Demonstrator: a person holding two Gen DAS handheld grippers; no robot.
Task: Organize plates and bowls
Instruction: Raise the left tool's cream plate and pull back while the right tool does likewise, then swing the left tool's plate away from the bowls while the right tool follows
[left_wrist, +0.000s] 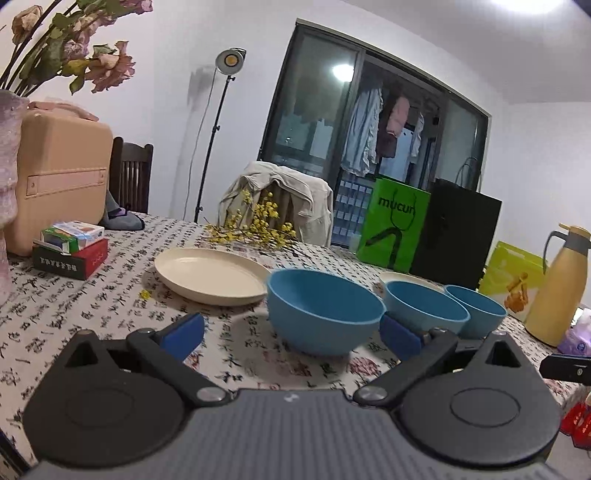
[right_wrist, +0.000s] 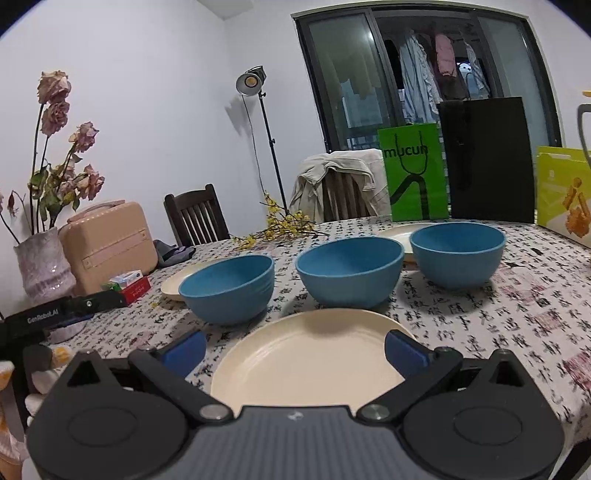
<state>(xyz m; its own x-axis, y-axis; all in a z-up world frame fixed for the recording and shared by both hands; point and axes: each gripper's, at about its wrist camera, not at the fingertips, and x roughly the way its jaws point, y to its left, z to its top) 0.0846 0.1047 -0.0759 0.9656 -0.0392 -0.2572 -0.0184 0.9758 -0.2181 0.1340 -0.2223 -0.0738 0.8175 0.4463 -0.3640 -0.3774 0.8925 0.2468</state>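
From the left wrist view, the left hand-held gripper (left_wrist: 291, 332) hangs low over the tabletop (left_wrist: 110, 302) with its blue pads spread wide and nothing between them; the nearest blue bowl (left_wrist: 325, 310) sits just ahead, slightly toward the right pad. Two more blue bowls, the middle bowl (left_wrist: 424, 308) and the far bowl (left_wrist: 476, 308), line up to its right, and a cream plate (left_wrist: 210, 275) lies flat to its left. To take the nearest bowl well, I would judge the pads should straddle its thin rim, one inside and one outside, since the rounded matte wall offers no flat face. From the right wrist view, the right hand-held gripper (right_wrist: 295, 349) is also wide and empty, poised above the near edge of a second cream plate (right_wrist: 310, 358), with the three bowls in a row beyond and a third plate (right_wrist: 399, 230) partly hidden behind them. The plates are shallow, smooth, with a low raised lip; pinching that lip at the near edge seems the surest hold. The printed cloth looks soft, so dishes may drag rather than slide.
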